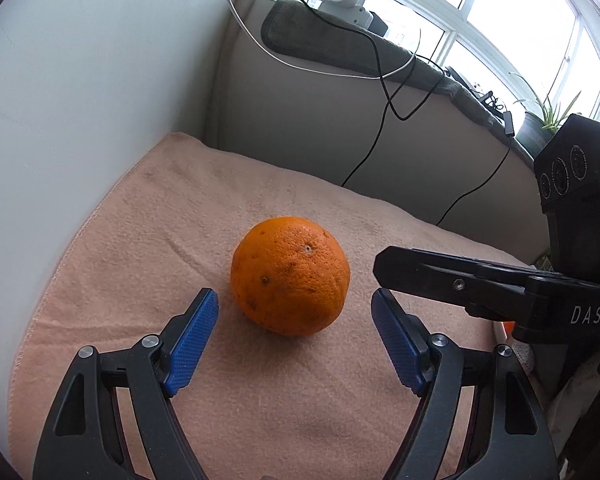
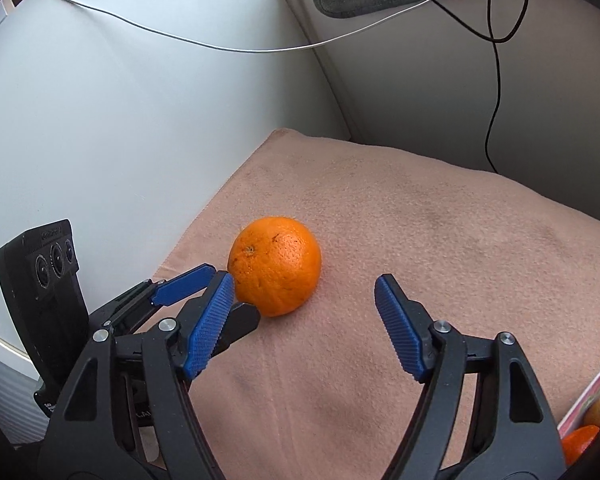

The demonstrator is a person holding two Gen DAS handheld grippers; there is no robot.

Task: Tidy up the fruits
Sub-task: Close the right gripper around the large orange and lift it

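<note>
Orange (image 1: 290, 276) sits alone on the pink towel (image 1: 140, 240) near the white wall (image 1: 60, 100), and we see nothing touching it. Our left gripper (image 1: 294, 312) stands with its blue pads (image 1: 194, 342) spread wide, the fruit just ahead of the gap. Our right gripper (image 2: 304, 300) is likewise apart, holding nothing, with the orange just beyond its left pad. Black cables (image 1: 380, 92) hang down behind the towel.

The orange (image 1: 290, 276) sat on the towel (image 1: 140, 240), between both open tongs, wall behind.
</note>
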